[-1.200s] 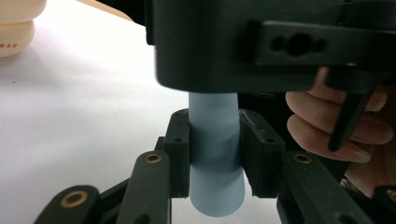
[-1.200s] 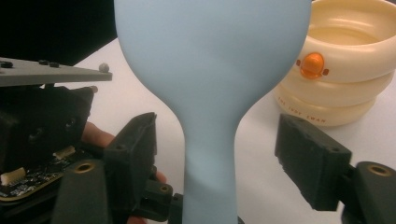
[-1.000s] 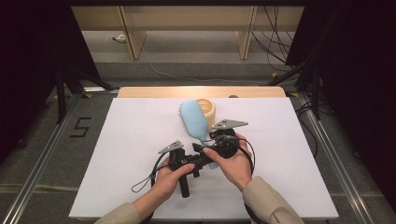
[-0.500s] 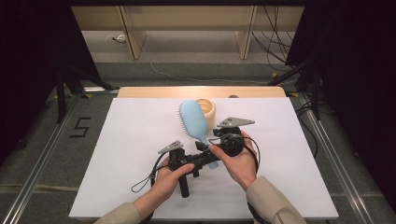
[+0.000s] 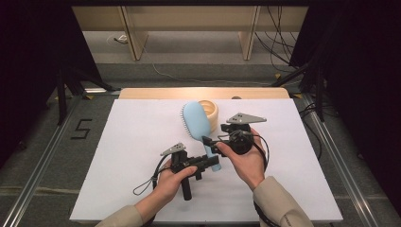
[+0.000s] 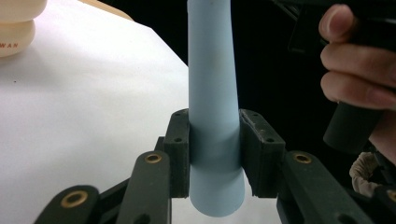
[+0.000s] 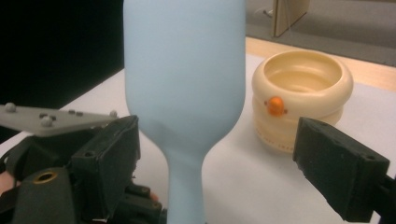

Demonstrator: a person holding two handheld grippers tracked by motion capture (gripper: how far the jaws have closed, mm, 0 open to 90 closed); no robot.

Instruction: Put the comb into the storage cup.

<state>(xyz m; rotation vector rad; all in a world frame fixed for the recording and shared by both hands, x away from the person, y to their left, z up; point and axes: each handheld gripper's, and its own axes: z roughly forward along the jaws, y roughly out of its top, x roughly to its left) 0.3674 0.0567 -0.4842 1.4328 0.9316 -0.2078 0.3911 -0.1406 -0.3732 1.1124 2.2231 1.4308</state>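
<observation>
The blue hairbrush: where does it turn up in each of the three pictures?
High view: the brush lies mid-table, head far, handle toward the hands.
Left gripper view: its handle stands upright in the centre, clamped between the black fingers.
Right gripper view: its smooth back fills the centre, between open fingers.
Shared landmark: the cream bowl beside the brush.

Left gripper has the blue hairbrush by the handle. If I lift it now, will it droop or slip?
The hairbrush looks like rigid plastic, so drooping seems unlikely. Its smooth, tapered handle could slide between the left gripper pads. The broad head sits far from the grip, so it may tend to pivot downward.
</observation>
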